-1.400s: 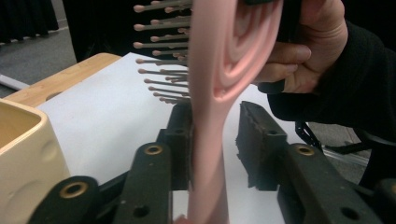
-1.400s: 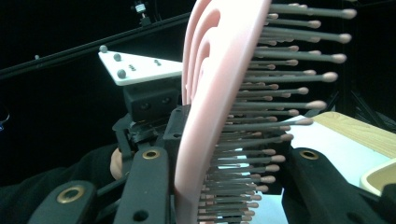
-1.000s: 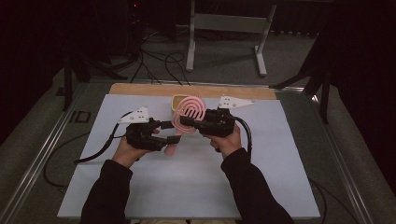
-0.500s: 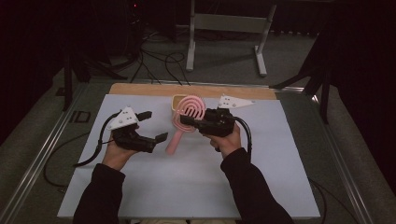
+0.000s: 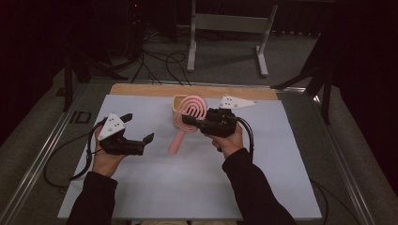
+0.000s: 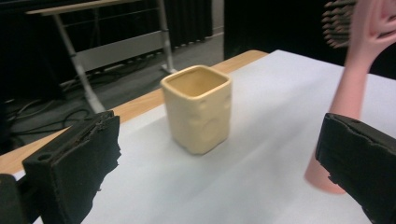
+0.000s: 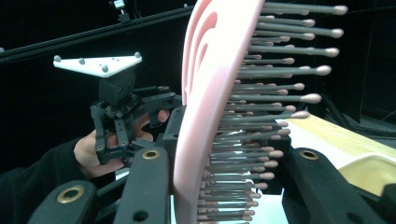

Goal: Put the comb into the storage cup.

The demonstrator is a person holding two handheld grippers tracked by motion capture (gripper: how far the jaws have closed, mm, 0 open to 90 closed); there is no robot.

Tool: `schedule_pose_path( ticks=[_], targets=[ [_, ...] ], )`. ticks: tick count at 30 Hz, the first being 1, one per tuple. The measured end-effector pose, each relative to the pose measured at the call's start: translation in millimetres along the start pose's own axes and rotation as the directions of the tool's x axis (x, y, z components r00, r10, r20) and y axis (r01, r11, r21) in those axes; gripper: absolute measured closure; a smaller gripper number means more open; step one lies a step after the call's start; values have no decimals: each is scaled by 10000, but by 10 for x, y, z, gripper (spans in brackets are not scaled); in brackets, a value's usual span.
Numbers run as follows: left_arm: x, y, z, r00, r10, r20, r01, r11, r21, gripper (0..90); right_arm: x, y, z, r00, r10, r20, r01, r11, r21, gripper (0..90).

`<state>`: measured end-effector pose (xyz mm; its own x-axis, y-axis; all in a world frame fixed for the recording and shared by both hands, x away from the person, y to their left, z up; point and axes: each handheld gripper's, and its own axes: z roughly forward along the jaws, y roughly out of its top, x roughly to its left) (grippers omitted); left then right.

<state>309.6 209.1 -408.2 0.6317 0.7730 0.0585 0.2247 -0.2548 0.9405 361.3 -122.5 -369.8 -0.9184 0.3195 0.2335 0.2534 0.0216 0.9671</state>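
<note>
The bench (image 5: 187,187), covered in a pale sheet with a strip of bare wood along its far edge, carries everything here. Near the middle of that far edge stands a squarish cream cup (image 6: 198,109), upright and open-topped, with the head of the pink hairbrush (image 5: 185,123) partly in front of it in the high view.

The right gripper (image 5: 190,121) has its 2 jaws clamped on the brush's head: in the right gripper view the pink back sits against one jaw and the grey bristles (image 7: 261,116) against the other. The brush hangs tilted over the sheet, its handle slanting down toward the near-left; I cannot tell whether the handle's end touches the sheet.

The left gripper (image 5: 139,126) sits apart from the brush, toward the left edge, its 2 jaws spread wide after just opening, nothing between them. Through its own view the cup shows between the jaws, farther off.
</note>
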Motion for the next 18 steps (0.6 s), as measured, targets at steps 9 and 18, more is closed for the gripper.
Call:
schedule_pose_path(
  ticks=[9, 18],
  targets=[
    [-8, -227, -127, 9980, -170, -615, 162, 9998, -142, 0, 10, 9, 4, 9999, -51, 158, 51, 10000, 36, 637],
    [0, -473, -263, 9942, -425, -990, 422, 9991, -51, 0, 12, 10, 17, 9996, -127, 235, 125, 9999, 83, 636]
  ],
)
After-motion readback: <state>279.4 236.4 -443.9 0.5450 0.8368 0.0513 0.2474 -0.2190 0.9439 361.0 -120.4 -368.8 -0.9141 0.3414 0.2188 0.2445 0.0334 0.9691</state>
